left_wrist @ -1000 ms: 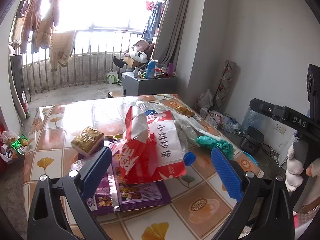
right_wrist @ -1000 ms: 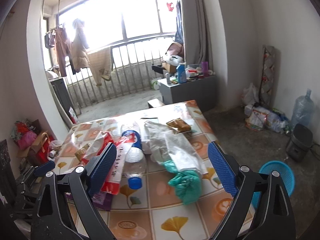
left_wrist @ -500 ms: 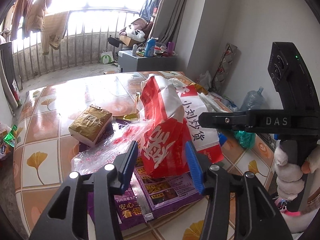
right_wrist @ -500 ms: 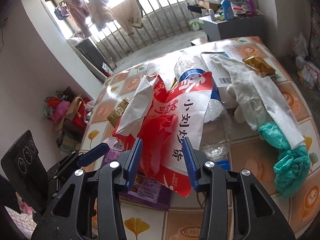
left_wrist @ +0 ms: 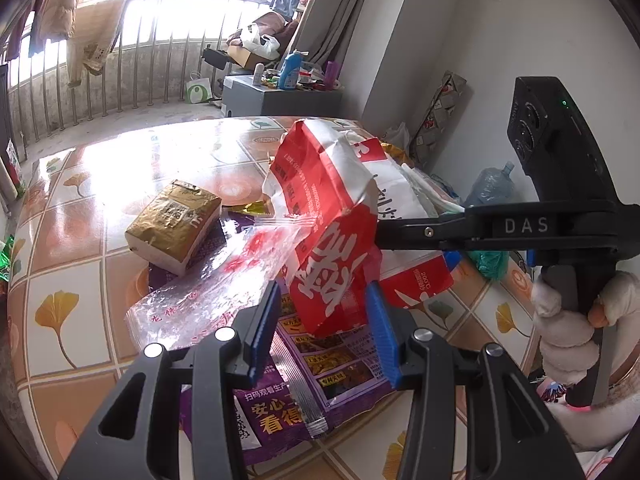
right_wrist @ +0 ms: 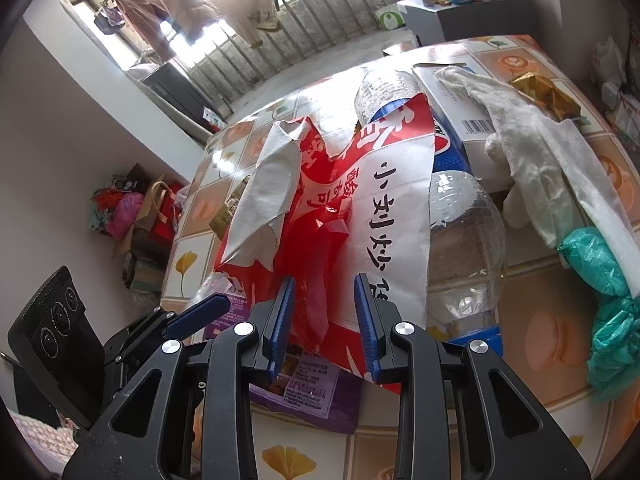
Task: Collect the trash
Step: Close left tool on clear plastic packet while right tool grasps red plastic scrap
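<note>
A crumpled red and white paper bag (left_wrist: 332, 208) with black writing lies on top of the litter on the tiled table. In the left wrist view my left gripper (left_wrist: 322, 320) has its blue pads pressed on the bag's near end. In the right wrist view the same bag (right_wrist: 360, 208) runs between the pads of my right gripper (right_wrist: 322, 320), whose jaws are closing on its red folds. The right gripper's fingers (left_wrist: 420, 234) reach the bag from the right. A purple wrapper (left_wrist: 320, 368) lies flat beneath.
A gold-brown packet (left_wrist: 172, 224) and a clear printed plastic bag (left_wrist: 208, 296) lie left of the bag. A clear bottle (right_wrist: 464, 248), a white glove (right_wrist: 532, 160), a teal bag (right_wrist: 608, 292) and a white box (right_wrist: 460, 108) lie to its right. A gloved hand (left_wrist: 568, 320) holds the right gripper.
Both grippers came forward and down onto the red and white bag, and their jaws went from wide apart to narrow around it. The right jaws narrowed further in the last half second.
</note>
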Demonstrator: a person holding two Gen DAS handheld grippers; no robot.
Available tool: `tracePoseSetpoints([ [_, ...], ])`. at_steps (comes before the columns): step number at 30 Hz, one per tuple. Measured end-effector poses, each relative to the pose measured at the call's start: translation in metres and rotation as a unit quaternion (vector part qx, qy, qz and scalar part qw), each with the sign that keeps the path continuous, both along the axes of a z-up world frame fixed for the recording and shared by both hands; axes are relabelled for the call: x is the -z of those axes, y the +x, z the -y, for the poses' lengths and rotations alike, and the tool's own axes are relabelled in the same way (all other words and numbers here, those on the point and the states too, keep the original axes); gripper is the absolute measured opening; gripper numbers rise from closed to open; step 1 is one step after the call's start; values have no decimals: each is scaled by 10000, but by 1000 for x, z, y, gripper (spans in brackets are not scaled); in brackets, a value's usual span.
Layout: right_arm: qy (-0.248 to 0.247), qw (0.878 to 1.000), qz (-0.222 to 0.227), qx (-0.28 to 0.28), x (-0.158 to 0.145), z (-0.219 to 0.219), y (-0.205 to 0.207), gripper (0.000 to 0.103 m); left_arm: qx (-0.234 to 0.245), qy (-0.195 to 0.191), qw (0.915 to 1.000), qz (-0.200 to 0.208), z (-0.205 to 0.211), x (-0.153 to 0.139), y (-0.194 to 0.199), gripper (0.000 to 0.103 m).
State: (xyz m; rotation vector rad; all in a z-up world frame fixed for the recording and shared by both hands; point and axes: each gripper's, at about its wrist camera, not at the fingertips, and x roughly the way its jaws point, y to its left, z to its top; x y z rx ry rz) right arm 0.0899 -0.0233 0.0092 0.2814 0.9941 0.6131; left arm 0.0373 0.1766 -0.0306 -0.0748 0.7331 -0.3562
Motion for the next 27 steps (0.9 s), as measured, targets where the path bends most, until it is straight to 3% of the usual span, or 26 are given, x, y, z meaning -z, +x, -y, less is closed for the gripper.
tracePoseSetpoints([
  [5,56,10000,-10,71,1,11,1,29,1,-23,9993,362,-16,-19,-18,43],
  [9,175,9998,-99,74,6,12,4,29,-109,305,9978,575,-22,-26,-25,43],
  [13,192,9997,-134,9,6,5,4,31,-408,1410,9888,261,-16,-3,-8,43],
  [14,157,9998,-132,-5,6,2,4,32,-429,1535,9869,229,-16,2,-5,43],
  [19,26,9997,-212,-84,9,-8,6,32,-446,1478,9879,113,-17,9,1,43],
  [22,5,9996,-265,-115,12,-13,8,32,-377,1469,9883,188,-15,7,2,31],
  [27,82,9992,-362,-157,17,-13,11,10,-290,1399,9894,243,-13,3,1,10],
])
